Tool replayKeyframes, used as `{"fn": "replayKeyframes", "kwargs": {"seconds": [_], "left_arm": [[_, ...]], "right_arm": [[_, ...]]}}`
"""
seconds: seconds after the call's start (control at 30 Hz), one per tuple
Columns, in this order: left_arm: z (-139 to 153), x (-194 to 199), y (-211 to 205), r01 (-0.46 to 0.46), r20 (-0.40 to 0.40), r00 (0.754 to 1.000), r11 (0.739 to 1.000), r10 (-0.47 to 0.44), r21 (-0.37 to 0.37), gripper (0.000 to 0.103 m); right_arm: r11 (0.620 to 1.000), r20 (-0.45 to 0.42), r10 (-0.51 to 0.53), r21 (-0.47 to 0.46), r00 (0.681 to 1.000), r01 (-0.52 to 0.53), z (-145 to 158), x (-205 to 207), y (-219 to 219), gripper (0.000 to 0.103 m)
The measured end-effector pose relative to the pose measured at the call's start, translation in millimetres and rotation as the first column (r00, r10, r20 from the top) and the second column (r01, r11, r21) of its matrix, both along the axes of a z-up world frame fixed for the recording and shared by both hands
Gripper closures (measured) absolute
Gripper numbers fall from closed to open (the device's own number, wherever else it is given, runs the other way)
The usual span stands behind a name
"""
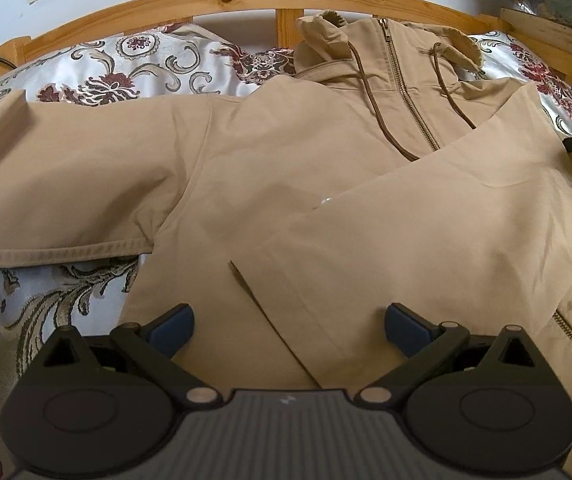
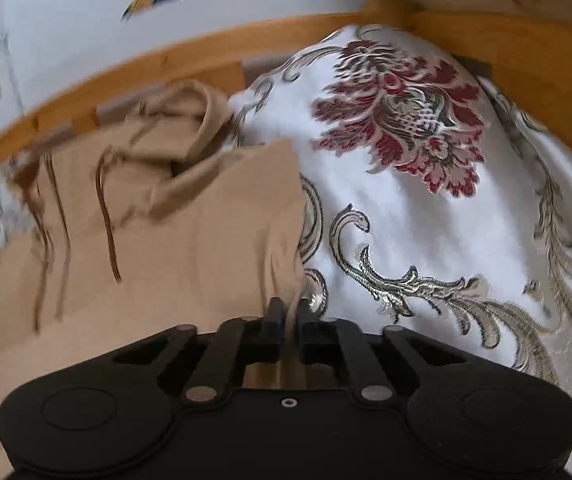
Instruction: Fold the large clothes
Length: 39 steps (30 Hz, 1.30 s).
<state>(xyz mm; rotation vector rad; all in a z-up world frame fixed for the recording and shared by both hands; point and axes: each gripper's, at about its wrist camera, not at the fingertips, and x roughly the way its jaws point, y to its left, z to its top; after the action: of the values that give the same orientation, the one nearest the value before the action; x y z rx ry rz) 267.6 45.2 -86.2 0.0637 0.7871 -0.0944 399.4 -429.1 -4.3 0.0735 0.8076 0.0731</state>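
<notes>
Your left gripper (image 1: 289, 326) hovers wide open over the near hem of the tan jacket (image 1: 286, 184), which lies spread on the floral bedspread (image 1: 18, 320). Your right gripper (image 2: 291, 312) is pinched onto the jacket's right edge; pull hard and the folded-in sleeve (image 1: 426, 232) may slide off. The far hood (image 1: 326, 36) is motion-blurred in the right view, and how deep the bite goes is hidden.

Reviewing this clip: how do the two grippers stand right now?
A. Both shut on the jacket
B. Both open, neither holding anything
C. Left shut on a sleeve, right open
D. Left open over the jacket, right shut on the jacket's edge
D: the left gripper has its fingers spread wide above the jacket with nothing between them, while the right gripper is shut on the jacket's edge.
</notes>
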Motion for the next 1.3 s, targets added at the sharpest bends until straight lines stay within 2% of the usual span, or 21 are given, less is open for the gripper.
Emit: {"fn": "replayKeyframes", "kwargs": {"seconds": [0.13, 0.17, 0.23, 0.3, 0.4, 0.47, 0.53, 0.6, 0.67, 0.73, 0.8, 0.87, 0.93, 0.97, 1.0, 1.03, 1.07, 1.13, 1.2, 1.3], "left_arm": [[0.7, 0.7, -1.7, -0.001, -0.007, 1.000, 1.000, 0.001, 0.004, 0.000], [0.5, 0.8, -2.8, -0.002, -0.008, 1.000, 1.000, 0.002, 0.007, 0.000], [0.3, 0.4, -3.8, -0.008, -0.013, 1.000, 1.000, 0.008, 0.016, 0.000], [1.8, 0.8, -3.4, -0.010, -0.032, 0.999, 1.000, 0.011, 0.019, 0.000], [2.2, -0.2, 0.5, -0.009, -0.037, 0.999, 1.000, 0.009, 0.011, 0.000], [1.8, -0.5, -0.1, -0.010, -0.033, 0.999, 1.000, 0.010, 0.015, 0.000], [2.6, -0.2, -0.8, -0.011, -0.035, 0.999, 1.000, 0.011, 0.021, 0.000], [6.3, -1.1, 2.3, -0.012, -0.047, 0.999, 1.000, 0.013, 0.009, 0.000], [17.2, -6.7, 11.3, -0.019, -0.047, 0.999, 1.000, 0.018, -0.017, 0.002], [34.3, -17.1, 25.7, -0.057, 0.004, 0.998, 0.998, 0.057, -0.038, 0.002], [59.3, -28.9, 44.7, -0.095, 0.056, 0.993, 0.991, 0.100, -0.090, 0.002], [84.7, -38.9, 62.5, -0.155, 0.102, 0.981, 0.984, 0.164, -0.093, 0.000], [105.3, -48.8, 78.8, -0.260, 0.165, 0.951, 0.965, 0.261, -0.030, 0.000], [113.9, -54.5, 89.9, -0.340, 0.198, 0.923, 0.940, 0.331, 0.012, 0.000], [119.5, -58.0, 100.4, -0.404, 0.219, 0.896, 0.914, 0.386, 0.039, 0.000], [123.6, -60.4, 113.2, -0.469, 0.234, 0.864, 0.881, 0.445, 0.058, 0.000], [126.6, -61.5, 127.3, -0.529, 0.243, 0.831, 0.846, 0.501, 0.068, 0.000], [133.0, -59.7, 159.2, -0.633, 0.256, 0.758, 0.771, 0.599, 0.069, 0.000], [137.8, -54.7, 191.1, -0.703, 0.227, 0.700, 0.710, 0.678, 0.046, 0.000], [134.6, -43.4, 224.7, -0.762, 0.135, 0.645, 0.647, 0.752, 0.035, 0.000]], "right_arm": [[0.998, 0.090, -0.014, -0.060, 0.996, 0.020, 19.1, -13.9, 3.7, 0.103], [0.998, 0.080, -0.022, -0.063, 0.997, 0.027, 15.0, -12.7, 1.4, 0.103], [0.997, -0.014, -0.034, -0.067, 0.999, 0.033, -0.9, -1.3, -1.2, 0.103], [0.997, 0.013, -0.045, -0.061, 0.999, 0.045, 1.8, 0.3, 0.3, 0.099], [0.991, 0.101, -0.036, -0.127, 0.994, 0.049, 16.1, 2.4, 19.3, 0.086], [0.984, 0.118, 0.005, -0.178, 0.993, 0.016, 16.7, 15.3, 33.3, 0.086], [0.961, 0.092, 0.001, -0.277, 0.996, 0.025, 2.9, 34.2, 44.0, 0.086], [0.958, 0.059, -0.034, -0.284, 0.998, 0.050, -11.5, 46.6, 39.5, 0.086], [0.968, 0.094, -0.063, -0.237, 0.994, 0.084, -8.9, 40.3, 35.6, 0.085], [0.980, 0.128, -0.052, -0.185, 0.990, 0.075, -0.9, 25.8, 35.8, 0.079], [0.981, 0.149, 0.005, -0.191, 0.989, 0.024, 6.6, 6.0, 44.6, 0.071], [0.975, 0.146, 0.078, -0.219, 0.986, -0.045, 10.9, -11.9, 55.9, 0.065], [0.976, 0.147, 0.113, -0.201, 0.983, -0.082, 16.3, -31.9, 64.3, 0.059], [0.981, 0.151, 0.118, -0.174, 0.981, -0.091, 20.5, -44.1, 67.5, 0.055], [0.984, 0.157, 0.123, -0.149, 0.980, -0.100, 25.5, -56.8, 72.2, 0.046], [0.985, 0.167, 0.135, -0.125, 0.977, -0.115, 31.0, -71.5, 76.7, 0.035], [0.985, 0.180, 0.151, -0.109, 0.972, -0.133, 36.2, -85.8, 83.8, 0.031], [0.979, 0.210, 0.196, -0.094, 0.958, -0.180, 45.1, -115.8, 95.8, 0.017], [0.972, 0.228, 0.228, -0.105, 0.947, -0.208, 51.6, -145.8, 108.9, 0.011], [0.973, 0.245, 0.225, -0.101, 0.943, -0.206, 55.1, -184.7, 120.4, 0.005]]}}
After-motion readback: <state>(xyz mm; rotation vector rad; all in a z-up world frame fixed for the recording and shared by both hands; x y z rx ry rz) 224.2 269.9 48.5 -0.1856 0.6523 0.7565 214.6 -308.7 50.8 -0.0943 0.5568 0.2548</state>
